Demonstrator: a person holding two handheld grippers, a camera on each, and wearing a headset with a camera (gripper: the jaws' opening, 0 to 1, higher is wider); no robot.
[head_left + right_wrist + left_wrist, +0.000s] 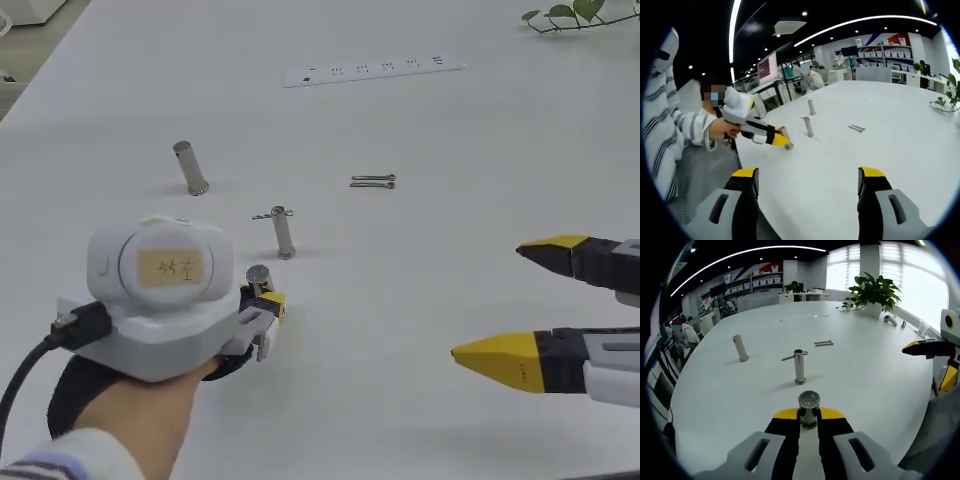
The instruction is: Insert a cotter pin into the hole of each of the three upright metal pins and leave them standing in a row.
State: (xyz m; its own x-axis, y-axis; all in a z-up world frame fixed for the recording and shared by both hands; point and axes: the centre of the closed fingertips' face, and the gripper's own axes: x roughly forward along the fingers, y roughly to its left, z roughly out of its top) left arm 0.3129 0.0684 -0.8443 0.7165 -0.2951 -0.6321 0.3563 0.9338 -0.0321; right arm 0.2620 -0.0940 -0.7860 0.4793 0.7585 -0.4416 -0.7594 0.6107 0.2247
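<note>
The left gripper [809,416] clamps the nearest metal pin [809,401], upright on the white table [380,420]. The right gripper [488,300] hangs wide open over bare table, well apart from it

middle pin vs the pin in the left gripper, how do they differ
The middle pin has a cotter pin through its top; the gripped pin shows none. The middle pin stands free; the gripped pin is clamped by the left gripper. Both are upright metal pins on the white table.
</note>
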